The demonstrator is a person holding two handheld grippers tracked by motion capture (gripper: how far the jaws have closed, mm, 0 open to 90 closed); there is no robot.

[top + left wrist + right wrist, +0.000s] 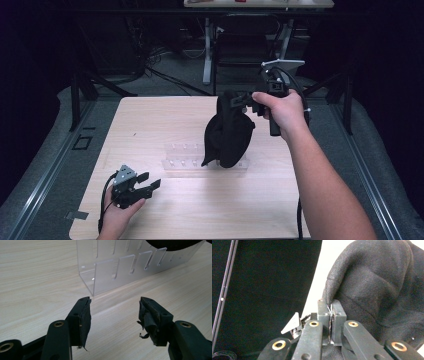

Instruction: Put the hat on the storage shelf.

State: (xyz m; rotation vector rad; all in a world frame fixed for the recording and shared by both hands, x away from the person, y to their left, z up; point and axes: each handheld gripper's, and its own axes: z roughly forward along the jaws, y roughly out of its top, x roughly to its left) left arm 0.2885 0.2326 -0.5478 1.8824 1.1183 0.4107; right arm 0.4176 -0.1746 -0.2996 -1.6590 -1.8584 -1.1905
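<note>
the right gripper [248, 98] pinches the top of the black cloth [227, 132], which hangs straight down over the right end of the clear rack [182, 161], while the left gripper [149, 180], jaws spread and empty, rests near-left of it.

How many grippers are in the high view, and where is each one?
2. The left gripper rests low at the table's near left edge, jaws open. The right gripper is raised at the far right, shut on the black cloth that hangs over the clear rack.
</note>
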